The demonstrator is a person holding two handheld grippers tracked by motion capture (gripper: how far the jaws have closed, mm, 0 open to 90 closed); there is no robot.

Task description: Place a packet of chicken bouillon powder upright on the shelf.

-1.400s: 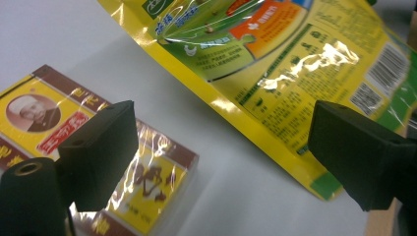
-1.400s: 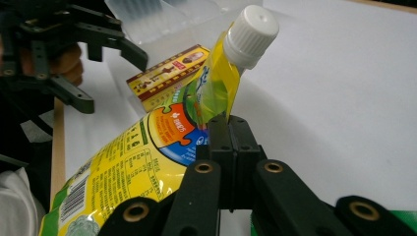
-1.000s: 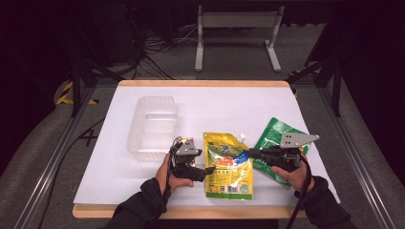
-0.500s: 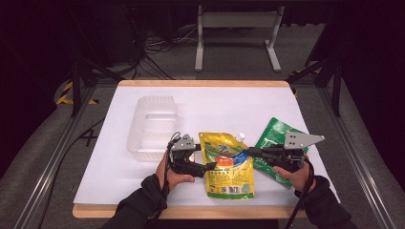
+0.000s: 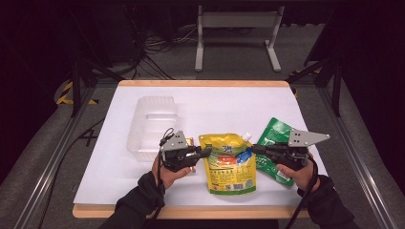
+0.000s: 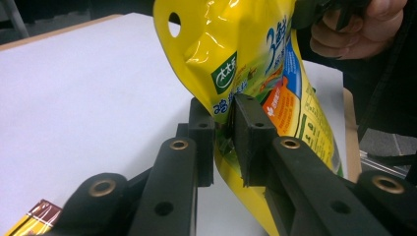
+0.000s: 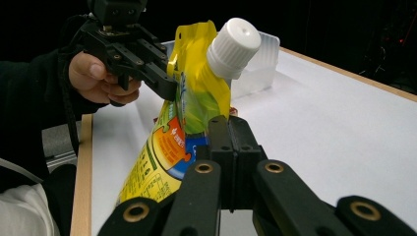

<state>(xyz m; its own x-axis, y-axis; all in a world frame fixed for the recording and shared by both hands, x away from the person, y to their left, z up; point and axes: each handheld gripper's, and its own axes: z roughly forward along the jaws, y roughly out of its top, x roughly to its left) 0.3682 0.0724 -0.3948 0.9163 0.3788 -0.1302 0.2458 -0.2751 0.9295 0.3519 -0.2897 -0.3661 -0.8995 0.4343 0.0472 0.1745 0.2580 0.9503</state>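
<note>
both hand-held grippers pinch yellow pouch, spout pointing away.

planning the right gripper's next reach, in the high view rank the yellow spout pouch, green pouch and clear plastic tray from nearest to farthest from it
1. yellow spout pouch: clamped in the right gripper, at its tip.
2. green pouch: lying under and just behind the gripper's body, too close to the first to rank firmly.
3. clear plastic tray: far left, beyond the left gripper.

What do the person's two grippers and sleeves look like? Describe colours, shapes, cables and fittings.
Both the left gripper and right gripper are black, with flat rectangular jaw pads on linked arms joined by brass-ringed pivots. Each carries a grey three-cornered plate on top and trails a black cable. The sleeves are black.
</note>
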